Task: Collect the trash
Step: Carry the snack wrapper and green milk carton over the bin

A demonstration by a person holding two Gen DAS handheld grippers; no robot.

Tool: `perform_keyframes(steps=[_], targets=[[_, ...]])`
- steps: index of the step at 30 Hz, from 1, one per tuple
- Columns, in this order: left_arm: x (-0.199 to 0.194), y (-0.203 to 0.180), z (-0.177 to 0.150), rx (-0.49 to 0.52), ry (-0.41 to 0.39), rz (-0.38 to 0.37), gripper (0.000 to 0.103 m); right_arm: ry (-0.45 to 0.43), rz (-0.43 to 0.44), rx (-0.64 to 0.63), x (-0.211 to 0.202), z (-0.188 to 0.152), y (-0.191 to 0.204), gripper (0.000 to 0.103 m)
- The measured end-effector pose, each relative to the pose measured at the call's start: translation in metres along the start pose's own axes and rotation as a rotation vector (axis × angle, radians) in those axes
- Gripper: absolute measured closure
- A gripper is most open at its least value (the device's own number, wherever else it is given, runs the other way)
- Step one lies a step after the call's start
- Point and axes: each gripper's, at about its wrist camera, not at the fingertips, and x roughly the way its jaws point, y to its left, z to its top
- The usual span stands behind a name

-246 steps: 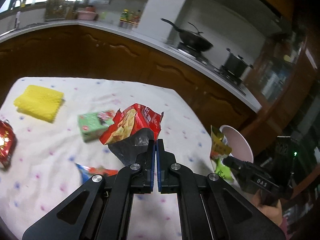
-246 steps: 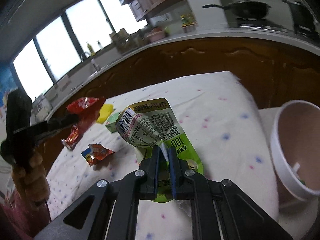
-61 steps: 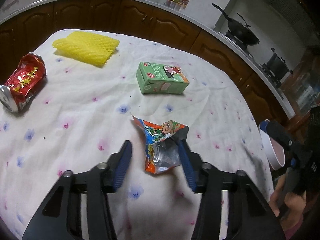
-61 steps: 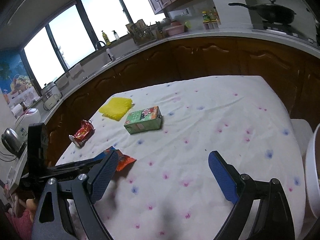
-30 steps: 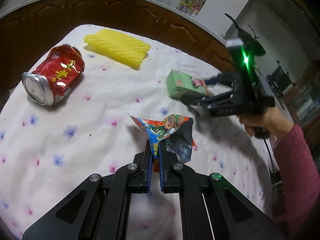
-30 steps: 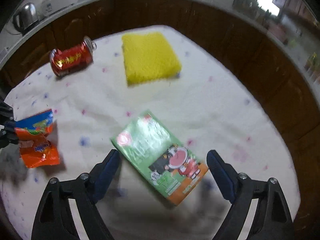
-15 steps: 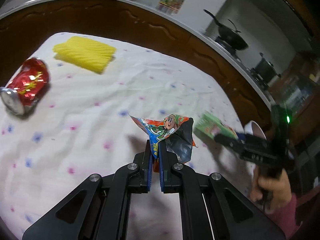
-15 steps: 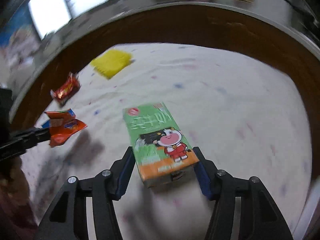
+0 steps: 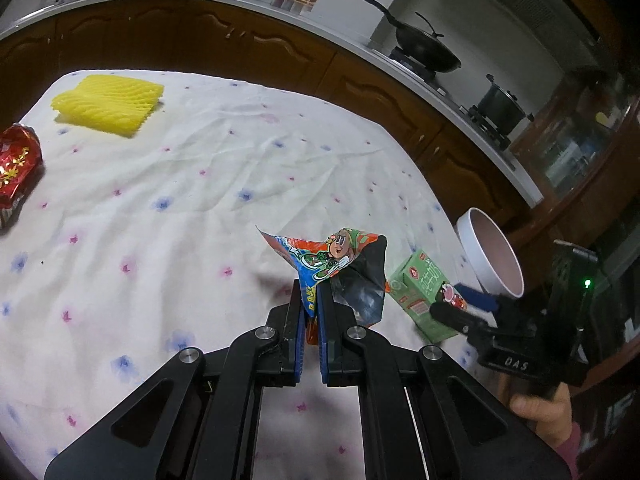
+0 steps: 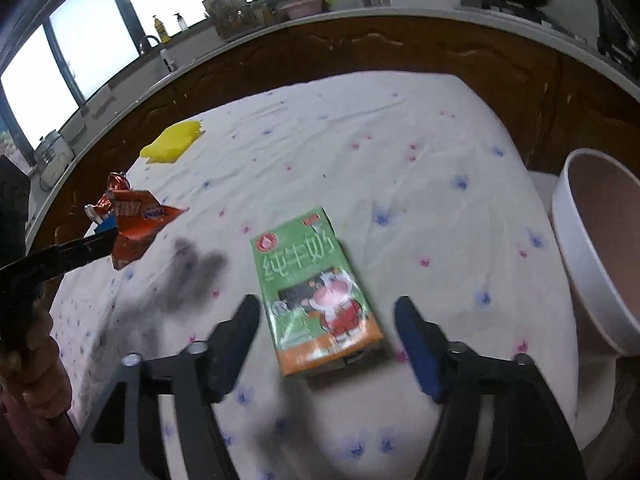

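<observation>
Trash was split between the two claws. A green milk carton [image 10: 316, 292] lay flat on the flowered tablecloth [image 10: 360, 140] near its edge, between the spread fingers of the right gripper [image 10: 326, 344], which stood released around it with clear gaps on both sides and touched it nowhere. A crumpled snack wrapper [image 9: 336, 268] hung clear of the cloth, pinched at its lower corner by the clenched left gripper [image 9: 311, 320]. Just beyond the table edge, to the right of the carton, stood a white bin [image 10: 596, 264] with a brownish inside, its contents hidden from view. Farther back on the cloth lay a yellow foam net [image 9: 108, 102] and a crushed red can [image 9: 16, 168], both well apart from the claws.

The carton looked the likelier trouble: it sat at a slant to the fingers, so a closing grip could catch it corner to corner, twist it, and let it slip or skid off the edge short of the bin. The wrapper was held by a thin fold only; a quick swing might have pulled it free. Both hands were heading for one narrow opening and could have knocked together there.
</observation>
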Motion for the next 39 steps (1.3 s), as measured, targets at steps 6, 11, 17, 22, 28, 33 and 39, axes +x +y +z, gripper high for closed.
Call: perform_keyframes(steps=[6, 11, 17, 22, 28, 33, 39], targets=[[-0.003, 0.001, -0.002, -0.006, -0.001, 0.018, 0.099, -0.003, -0.023, -0.119, 0.008, 0.013, 0.015, 0.029], [-0.004, -0.003, -0.003, -0.002, -0.004, 0.017, 0.099, 0.034, -0.021, -0.179, 0.017, 0.013, 0.023, 0.051], [-0.004, -0.026, -0.001, 0.042, -0.008, -0.003, 0.099, -0.067, 0.026, -0.042, -0.013, 0.004, 0.005, 0.052], [0.003, -0.060, 0.000, 0.106, -0.001, -0.026, 0.099, -0.147, 0.059, 0.080, -0.042, -0.007, -0.018, 0.052], [0.010, -0.100, 0.001, 0.184, -0.002, -0.050, 0.099, -0.209, 0.038, 0.155, -0.068, -0.019, -0.040, 0.052], [0.017, -0.124, 0.003, 0.223, 0.002, -0.070, 0.099, -0.241, 0.025, 0.209, -0.083, -0.026, -0.058, 0.052], [0.023, -0.146, 0.005, 0.255, 0.002, -0.087, 0.098, -0.271, -0.003, 0.248, -0.096, -0.030, -0.080, 0.052]])
